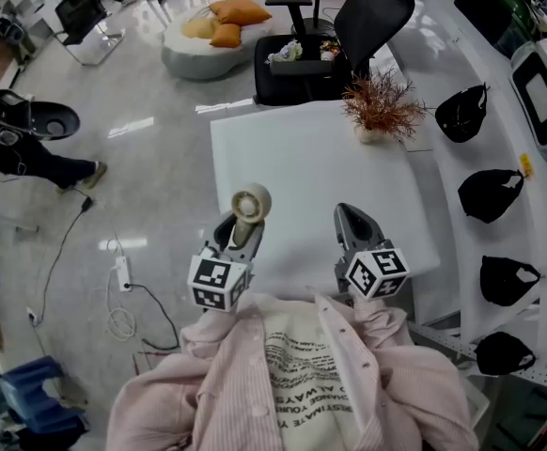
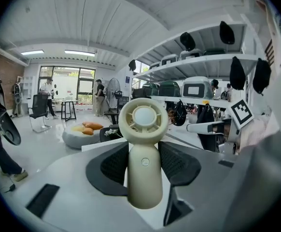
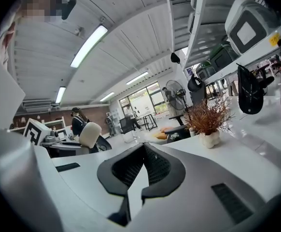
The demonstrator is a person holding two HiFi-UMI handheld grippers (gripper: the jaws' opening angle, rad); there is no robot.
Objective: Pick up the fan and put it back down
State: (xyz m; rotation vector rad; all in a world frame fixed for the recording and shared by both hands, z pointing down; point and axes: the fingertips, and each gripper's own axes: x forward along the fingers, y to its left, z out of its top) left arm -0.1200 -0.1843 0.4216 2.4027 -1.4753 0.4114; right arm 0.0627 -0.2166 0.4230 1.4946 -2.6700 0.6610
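- Fan (image 2: pixel 143 149): cream, handle clamped betw. pads of L hand-held gripper (image 2: pixel 143 164); long axis upright, round head above jaws.
- Position: over near-left edge of white tabletop (image 1: pixel 320 172); base contact w/ surface not visible. Judgement: set-down spot lies straight below.
- R hand-held gripper (image 3: pixel 141 164): jaws together, empty, apart to the right; L is the working hand.
- Room: dried plant (image 1: pixel 382 111) at far edge, grey floor (image 1: pixel 142 111) left.

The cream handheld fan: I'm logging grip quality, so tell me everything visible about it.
The cream handheld fan looks like smooth matte plastic: a round head with vent slots around a pale centre disc, on a rounded handle with one small button. It stands upright, handle clamped between the black ribbed pads of the left gripper, over the near-left corner of the white table.
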